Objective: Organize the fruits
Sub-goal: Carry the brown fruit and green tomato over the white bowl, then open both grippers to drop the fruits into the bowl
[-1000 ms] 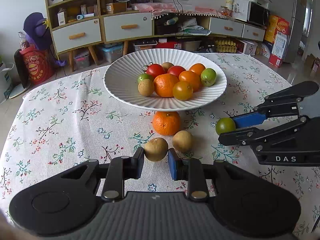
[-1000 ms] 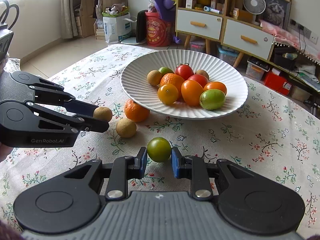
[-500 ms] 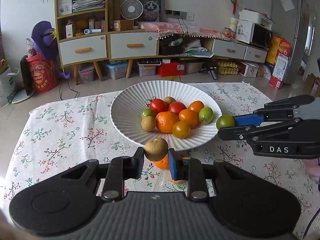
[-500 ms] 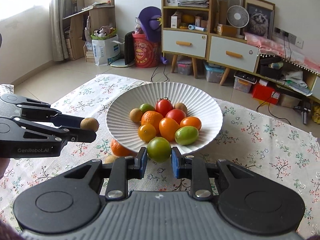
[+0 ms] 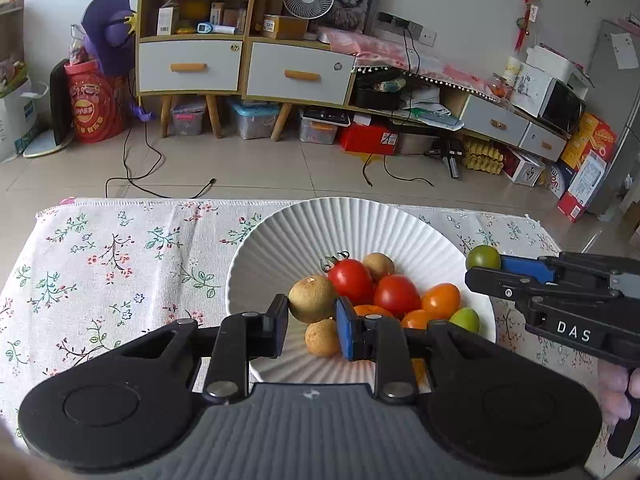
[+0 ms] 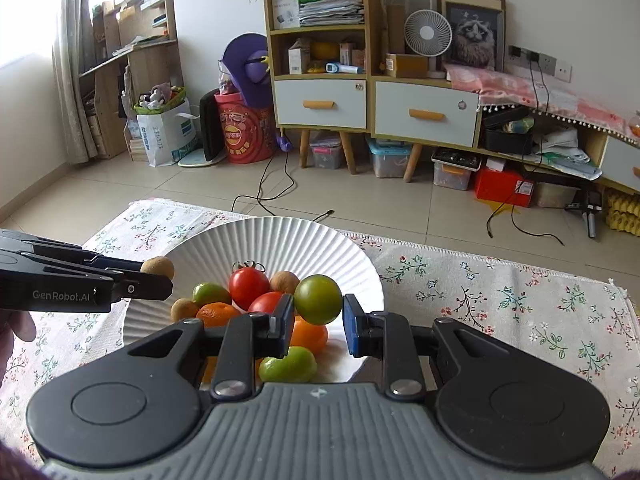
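A white ribbed plate (image 5: 304, 236) (image 6: 280, 240) on the floral tablecloth holds several tomatoes, oranges and small brown fruits. My left gripper (image 5: 312, 316) is shut on a brown fruit (image 5: 313, 299) and holds it above the plate's near left side; it also shows in the right wrist view (image 6: 157, 268). My right gripper (image 6: 318, 316) holds a green tomato (image 6: 318, 299) above the plate's right part; a narrow gap shows at its right pad. That tomato also shows in the left wrist view (image 5: 483, 257), over the plate's right rim.
The floral tablecloth (image 5: 120, 264) covers the table, whose far edge (image 5: 160, 202) lies just behind the plate. Beyond it are tiled floor with cables (image 5: 152, 176), a drawer cabinet (image 5: 240, 64) and storage boxes.
Both grippers have lifted their fruits off the cloth and moved forward over the plate. The orange and the other brown fruit on the cloth are now hidden under the grippers.
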